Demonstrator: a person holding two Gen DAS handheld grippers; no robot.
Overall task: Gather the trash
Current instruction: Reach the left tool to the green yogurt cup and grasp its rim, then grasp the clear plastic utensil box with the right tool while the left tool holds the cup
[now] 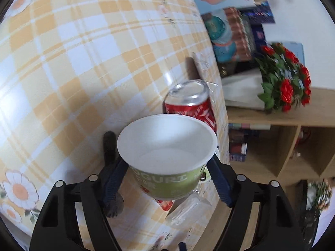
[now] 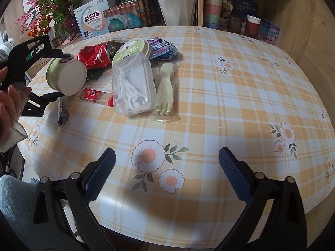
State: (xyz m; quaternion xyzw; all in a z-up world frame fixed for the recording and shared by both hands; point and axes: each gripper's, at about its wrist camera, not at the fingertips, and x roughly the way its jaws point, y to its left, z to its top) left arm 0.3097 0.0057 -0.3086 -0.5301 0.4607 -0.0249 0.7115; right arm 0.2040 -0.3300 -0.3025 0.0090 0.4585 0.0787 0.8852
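A yellow-checked, daisy-printed cloth covers the counter [image 2: 209, 96]; wooden shelves [image 2: 272, 10] stand behind. The left hand-held gripper [image 1: 167, 163] clasps a yogurt cup [image 1: 167, 159]; the right hand-held gripper [image 2: 167, 167] gapes, empty.

Yogurt cup [image 2: 66, 77] left of lighter [image 2: 91, 95] and plastic box [image 2: 134, 83], can [image 2: 98, 56] behind.

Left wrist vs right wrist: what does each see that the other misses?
Left wrist only: the yogurt cup's empty white inside, red roses in a white pot, and shelf cubbies below them.
Right wrist only: the open right gripper over bare tablecloth, a clear floss-pick box, a pale glove, a lighter, a blue wrapper.
Both: the cup between the left gripper's fingers, the red can, the checked tablecloth.
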